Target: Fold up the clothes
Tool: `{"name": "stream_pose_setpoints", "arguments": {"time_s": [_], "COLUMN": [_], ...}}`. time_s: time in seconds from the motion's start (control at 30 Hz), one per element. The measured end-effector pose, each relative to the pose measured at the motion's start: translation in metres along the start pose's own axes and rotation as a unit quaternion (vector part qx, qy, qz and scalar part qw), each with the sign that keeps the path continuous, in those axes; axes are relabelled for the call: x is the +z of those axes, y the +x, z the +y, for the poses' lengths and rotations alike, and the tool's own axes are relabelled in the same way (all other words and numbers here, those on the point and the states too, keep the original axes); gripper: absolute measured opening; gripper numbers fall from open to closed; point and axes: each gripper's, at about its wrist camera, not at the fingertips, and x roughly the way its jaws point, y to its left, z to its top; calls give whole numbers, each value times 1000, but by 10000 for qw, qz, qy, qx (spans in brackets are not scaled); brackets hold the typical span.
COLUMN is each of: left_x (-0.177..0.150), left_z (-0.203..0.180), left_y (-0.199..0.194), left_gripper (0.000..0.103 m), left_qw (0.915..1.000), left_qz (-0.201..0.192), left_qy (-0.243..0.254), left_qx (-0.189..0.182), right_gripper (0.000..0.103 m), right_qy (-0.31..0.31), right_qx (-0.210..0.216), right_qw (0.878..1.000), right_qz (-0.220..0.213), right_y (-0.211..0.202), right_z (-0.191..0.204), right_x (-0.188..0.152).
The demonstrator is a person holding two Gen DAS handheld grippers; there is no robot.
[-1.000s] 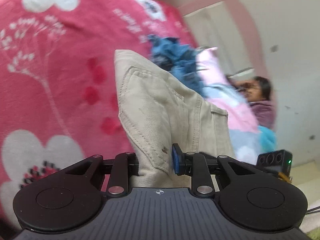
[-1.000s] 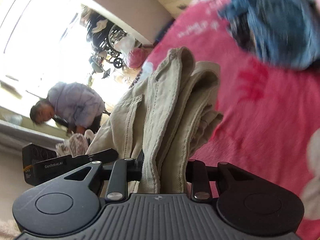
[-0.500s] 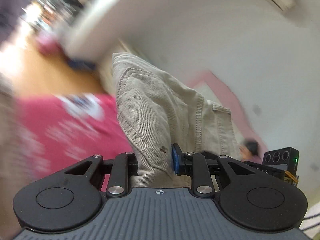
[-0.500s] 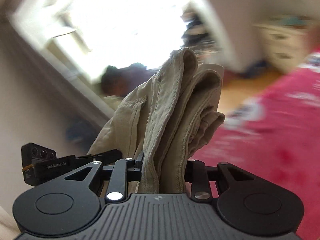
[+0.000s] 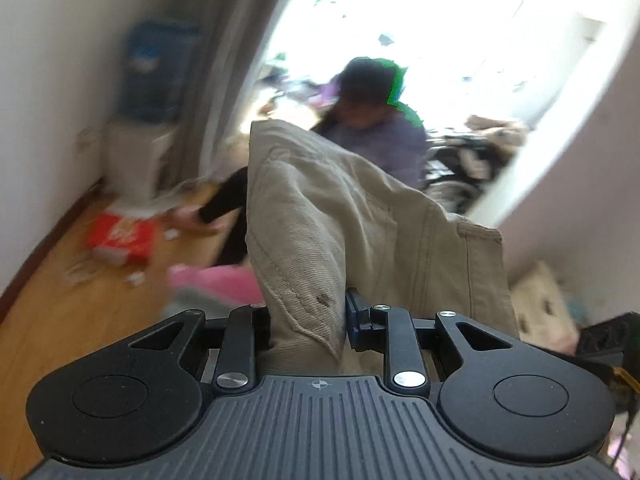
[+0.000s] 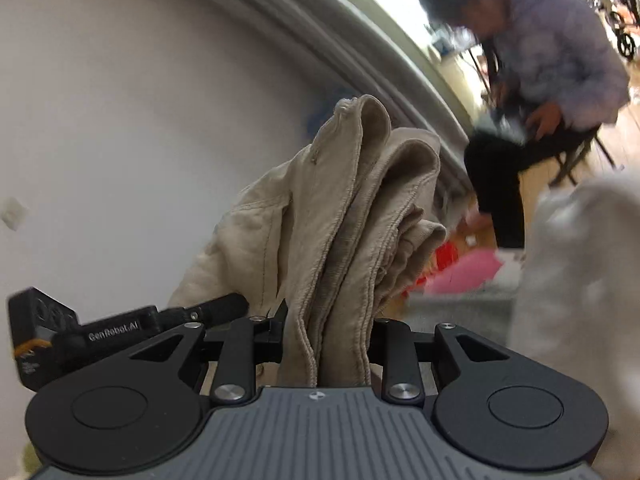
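Left claw: the left gripper (image 5: 306,320) is clamped on a flat panel of the beige corduroy garment (image 5: 320,216), near a stitched seam with a small dark spot.
Right claw: the right gripper (image 6: 326,340) is pinched on a thick bunch of the same beige corduroy garment (image 6: 352,216), several layers rolled together.
Garment position: held in the air between both claws, rising up and forward from each grip; no bed or table shows under it.
Background: a seated person in a lilac jacket (image 6: 560,40) on the wooden floor (image 5: 80,292).
Doing it well: probably keep both grips firm and level, hold the cloth taut, and lower it onto a flat surface before creasing.
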Motion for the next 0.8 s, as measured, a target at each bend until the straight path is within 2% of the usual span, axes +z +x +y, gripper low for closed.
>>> {"name": "stream_pose_setpoints", "arguments": {"time_s": [0.13, 0.37, 0.5, 0.67, 0.8], "left_x": [-4, -19, -15, -32, -38], "left_z": [62, 100, 111, 111, 119], "left_y": [64, 157, 172, 186, 185], "left_gripper": [24, 24, 24, 24, 25], "left_qw": [9978, 9920, 9898, 9838, 9823], "left_qz": [340, 1135, 1352, 1782, 1827], "left_qy": [-558, -560, -451, -189, -411], "left_qx": [65, -11, -84, 46, 46], "right_gripper": [30, 30, 30, 30, 30], "right_qy": [10, 316, 434, 565, 574], "right_qx": [-492, -1523, -1722, -1959, -2034], "right_qw": [9983, 9854, 9801, 9724, 9676], "right_qz": [326, 694, 889, 1137, 1384], "right_y": [72, 126, 131, 137, 138], "right_z": [-21, -66, -79, -94, -96], "right_x": [-20, -48, -55, -64, -65]}}
